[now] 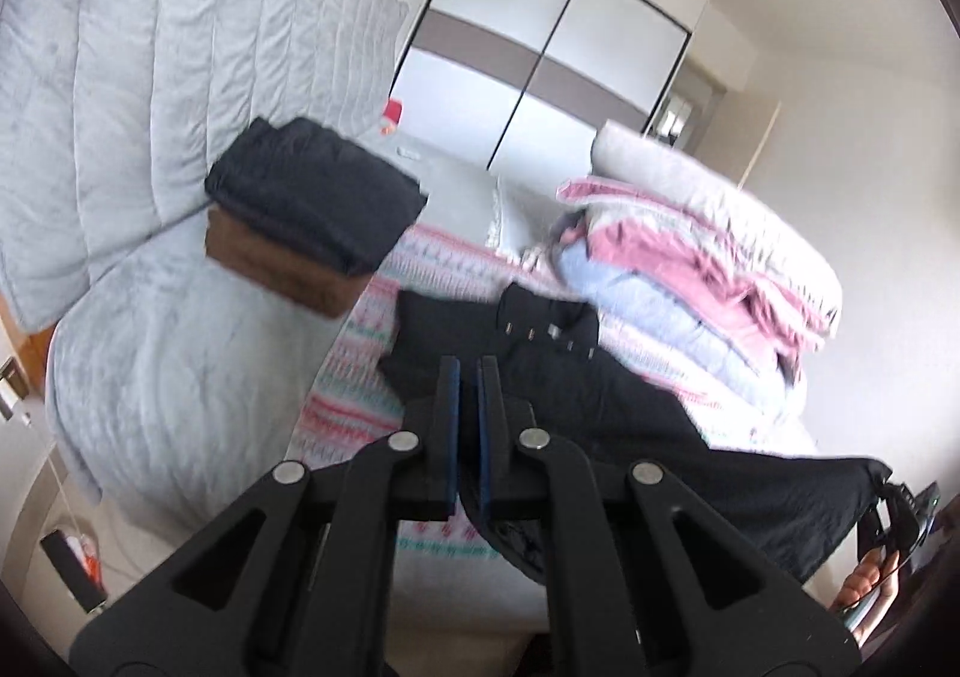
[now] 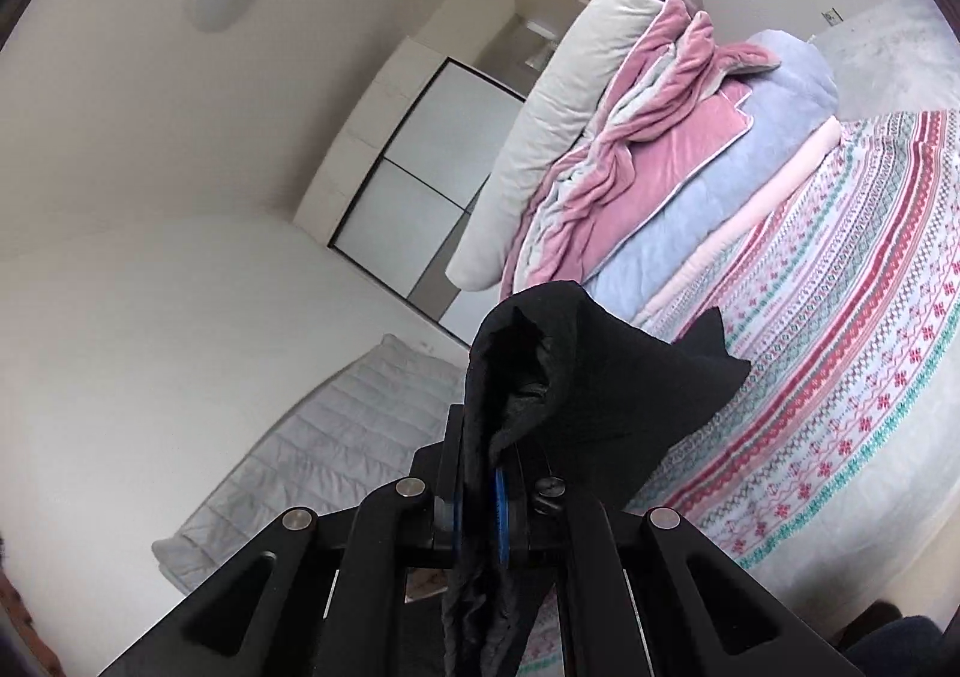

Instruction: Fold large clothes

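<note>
Left of the black garment (image 1: 576, 371), a folded stack (image 1: 306, 215) sits on the bed (image 1: 360, 407). Left gripper (image 1: 468, 377), jaws nearly closed, pinches the garment's near edge above the bed. Right gripper (image 2: 480, 473), likewise closed, clamps a bunched corner; blankets (image 2: 648, 161) lie beyond the garment.

Matt black cloth, that garment (image 1: 600, 395), soft and dull, with small shiny metal studs near its collar. The left gripper (image 1: 469, 371) looks like matt black plastic, bright metal pins at the joints, blue pads inside; same finish on the right gripper (image 2: 480, 437). The bedsheet (image 2: 840, 317) is printed woven cloth. Pink blanket (image 2: 648, 161) has a velvety sheen. The grey headboard (image 1: 150, 47) is quilted, plush. Wardrobe doors (image 1: 540, 35) smooth, faintly glossy.
</note>
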`<state>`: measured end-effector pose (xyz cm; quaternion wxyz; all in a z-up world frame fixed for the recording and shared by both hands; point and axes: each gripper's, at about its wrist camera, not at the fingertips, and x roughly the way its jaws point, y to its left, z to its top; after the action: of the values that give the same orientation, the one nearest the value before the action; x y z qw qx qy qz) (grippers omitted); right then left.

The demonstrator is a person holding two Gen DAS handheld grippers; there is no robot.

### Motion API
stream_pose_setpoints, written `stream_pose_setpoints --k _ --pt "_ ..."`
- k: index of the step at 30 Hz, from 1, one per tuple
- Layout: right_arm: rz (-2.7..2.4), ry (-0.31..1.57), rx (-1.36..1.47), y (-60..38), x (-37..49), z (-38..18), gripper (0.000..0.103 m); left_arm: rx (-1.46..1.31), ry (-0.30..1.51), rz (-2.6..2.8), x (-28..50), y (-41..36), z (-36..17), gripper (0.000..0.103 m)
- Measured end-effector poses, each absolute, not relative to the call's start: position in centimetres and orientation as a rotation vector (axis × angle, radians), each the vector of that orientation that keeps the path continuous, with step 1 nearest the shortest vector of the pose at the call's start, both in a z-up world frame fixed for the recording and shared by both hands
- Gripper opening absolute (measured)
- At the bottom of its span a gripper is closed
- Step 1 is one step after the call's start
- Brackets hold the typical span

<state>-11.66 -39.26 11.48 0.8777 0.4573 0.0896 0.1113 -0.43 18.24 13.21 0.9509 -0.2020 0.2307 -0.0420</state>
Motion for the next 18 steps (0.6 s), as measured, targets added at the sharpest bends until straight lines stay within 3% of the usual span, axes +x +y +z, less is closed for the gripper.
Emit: stream_pose_setpoints --k 8,18 --pt "0.214 0.212 0.96 -41.6 -1.5 13.7 0.006 -0.391 0.441 0.016 9.8 17.2 16.0 0.006" --pt "0.103 0.366 0.894 -43.0 22.9 13.5 0.006 -0.251 0.555 0.183 30.6 15.5 17.0 0.006"
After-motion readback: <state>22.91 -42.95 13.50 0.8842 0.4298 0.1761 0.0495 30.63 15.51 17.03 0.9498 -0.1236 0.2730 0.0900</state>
